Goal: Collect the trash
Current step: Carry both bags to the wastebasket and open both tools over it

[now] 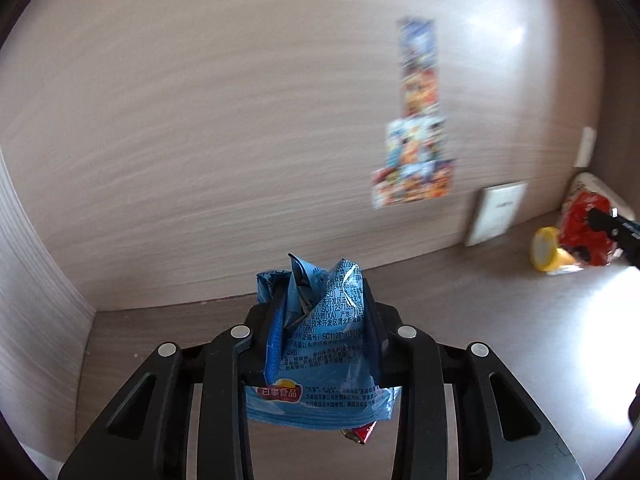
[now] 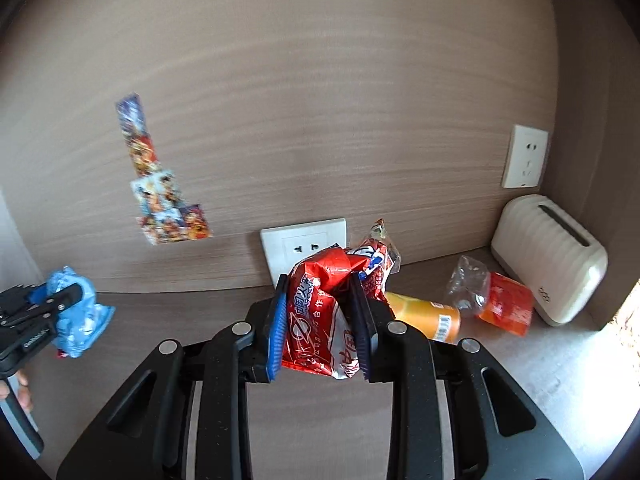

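Observation:
My left gripper (image 1: 322, 312) is shut on a crumpled blue Lay's chip bag (image 1: 320, 360) and holds it above the desk; a small red wrapper (image 1: 358, 434) hangs under it. The same gripper (image 2: 60, 300) and blue bag (image 2: 78, 312) show at the left of the right wrist view. My right gripper (image 2: 320, 312) is shut on a red and white snack wrapper (image 2: 320, 320), held above the desk near the back wall. It also shows at the far right of the left wrist view (image 1: 584, 228).
On the desk at the right lie a yellow-orange can (image 2: 424, 316), a crushed clear bottle with an orange-red label (image 2: 492, 300) and a cream tissue box (image 2: 548, 256). Wall sockets (image 2: 304, 244) and colourful stickers (image 2: 160, 192) are on the wood back wall.

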The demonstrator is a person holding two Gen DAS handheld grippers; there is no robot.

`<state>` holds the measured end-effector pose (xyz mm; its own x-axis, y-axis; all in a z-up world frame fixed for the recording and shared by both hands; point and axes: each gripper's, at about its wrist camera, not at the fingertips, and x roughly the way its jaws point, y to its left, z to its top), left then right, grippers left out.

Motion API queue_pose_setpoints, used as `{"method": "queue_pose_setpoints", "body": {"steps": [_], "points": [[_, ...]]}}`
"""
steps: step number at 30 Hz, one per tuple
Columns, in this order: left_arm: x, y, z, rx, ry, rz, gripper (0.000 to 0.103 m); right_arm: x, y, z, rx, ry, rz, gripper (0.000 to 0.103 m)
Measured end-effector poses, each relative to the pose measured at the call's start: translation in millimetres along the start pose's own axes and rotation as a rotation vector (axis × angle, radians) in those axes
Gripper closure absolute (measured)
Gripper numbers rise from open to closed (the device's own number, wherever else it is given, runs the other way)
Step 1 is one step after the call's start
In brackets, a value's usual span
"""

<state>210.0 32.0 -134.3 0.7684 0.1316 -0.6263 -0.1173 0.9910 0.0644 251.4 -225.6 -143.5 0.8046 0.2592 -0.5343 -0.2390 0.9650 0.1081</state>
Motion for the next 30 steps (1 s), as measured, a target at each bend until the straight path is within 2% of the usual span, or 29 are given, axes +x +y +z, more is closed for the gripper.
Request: {"method": "queue_pose_setpoints", "body": {"steps": [4, 8, 13, 23, 30], "points": [[-26.8, -24.0, 6.0, 0.028, -0.033, -0.054, 0.071, -34.6, 2.9, -1.2, -0.004, -0.021, 0.024, 0.073], [-42.4, -32.0, -2.7, 0.059, -0.054, -0.096, 0.071, -70.0, 6.6, -4.9, -0.013, -0.041, 0.036, 0.073], [-74.5, -58.7, -3.4, 0.092, -0.074, -0.13, 0.071, -112.2, -0.7, -11.6, -0.021, -0.06, 0.03, 0.073], [-156.3, -119.2, -19.6, 0.188, -0.145, -0.237, 0.071, -208.0, -33.9, -37.8, -0.003, -0.103, -0.013, 0.073], [-199.3, -171.9, -40.1, 0.249, -0.16, -0.371, 0.071, -278.8, -59.8, -64.6, 0.02, -0.129, -0.081, 0.073]]}}
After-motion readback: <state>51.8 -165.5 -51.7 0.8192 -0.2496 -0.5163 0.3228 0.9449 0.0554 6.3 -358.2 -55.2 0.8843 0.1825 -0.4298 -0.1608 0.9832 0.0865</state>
